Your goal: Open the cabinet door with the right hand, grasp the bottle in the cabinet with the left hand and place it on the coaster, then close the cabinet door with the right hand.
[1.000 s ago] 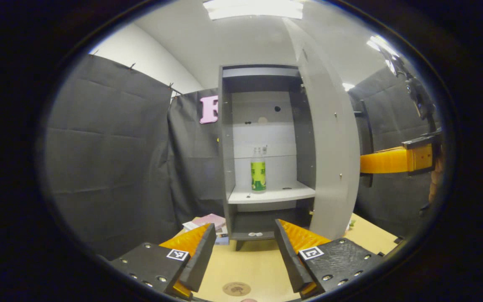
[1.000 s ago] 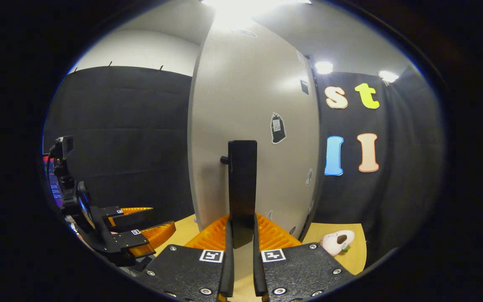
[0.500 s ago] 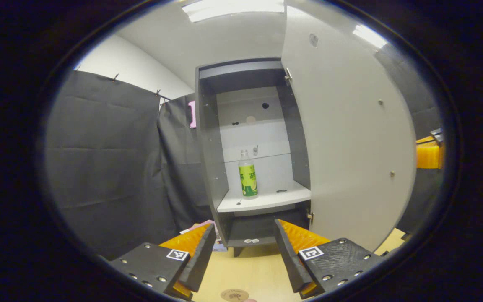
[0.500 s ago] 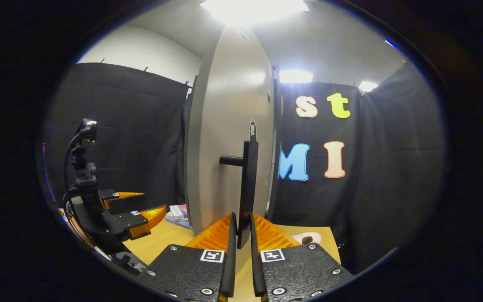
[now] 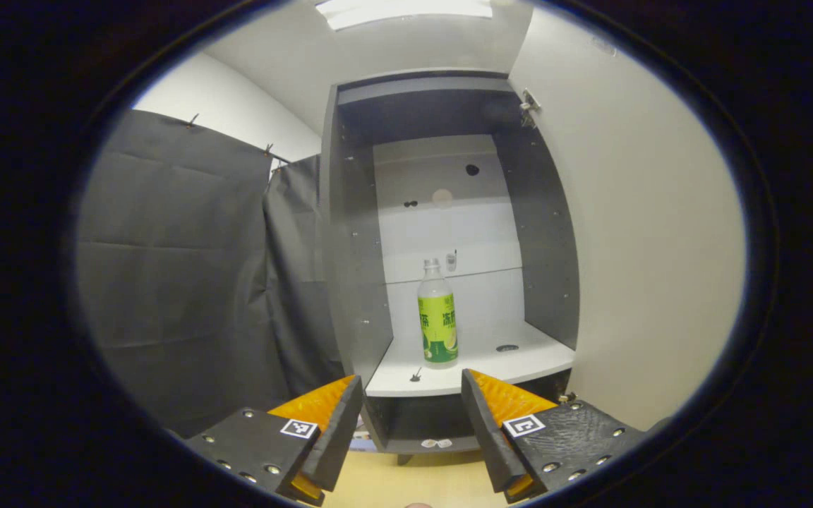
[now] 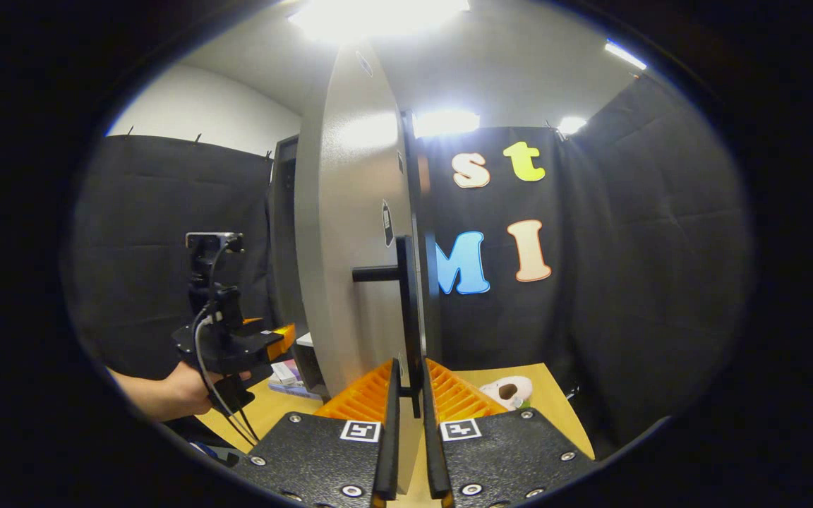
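left gripper view has the left gripper (image 5: 412, 423) wide open and empty, near the bottle (image 5: 437, 312) upright on the cabinet shelf (image 5: 491, 360). right gripper (image 6: 406, 395) pinches the door handle (image 6: 406, 310), door (image 6: 350, 233) open.

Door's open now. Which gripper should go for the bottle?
Left. The left gripper is open and faces the bottle standing on the shelf. The right gripper is shut on the door handle.
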